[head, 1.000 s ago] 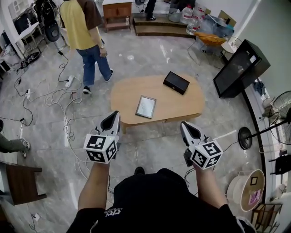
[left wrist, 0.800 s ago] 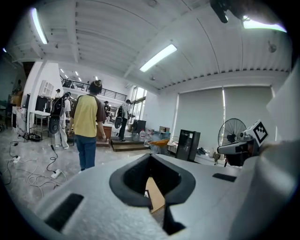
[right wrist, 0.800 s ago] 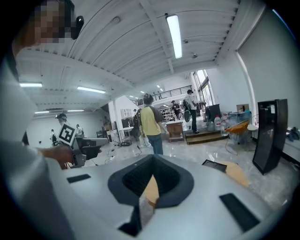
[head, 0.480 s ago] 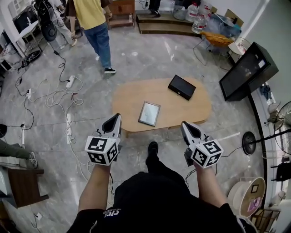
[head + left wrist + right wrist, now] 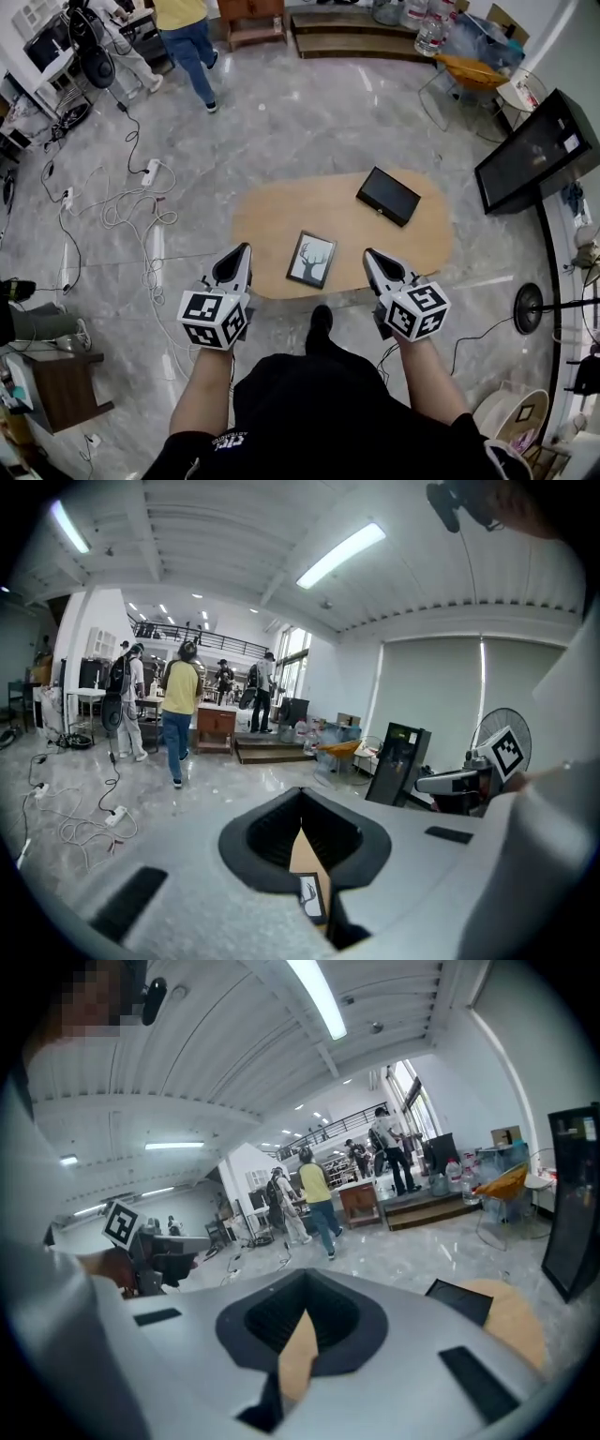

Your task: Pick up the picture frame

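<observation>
The picture frame [image 5: 312,260], dark-edged with a pale print of a tree, lies flat near the front edge of an oval wooden table [image 5: 281,211]. My left gripper [image 5: 240,251] is shut and empty, held level just left of the frame above the table's near edge. The right gripper [image 5: 369,255] is likewise shut and empty, just right of the frame. In the left gripper view the frame [image 5: 311,897] shows through the notch of the closed jaws [image 5: 302,794]. The right gripper view shows only table wood [image 5: 298,1354] below its closed jaws [image 5: 305,1281].
A black flat box [image 5: 388,196] lies on the table's far right part. A black screen [image 5: 539,150] leans at the right, with a fan stand [image 5: 530,305] on the floor. Cables [image 5: 122,202] trail at the left. A person in a yellow shirt [image 5: 187,28] walks far off.
Both grippers have come forward to the table's near edge, now flanking the frame. The person in yellow has walked farther away. Jaws stayed shut.
</observation>
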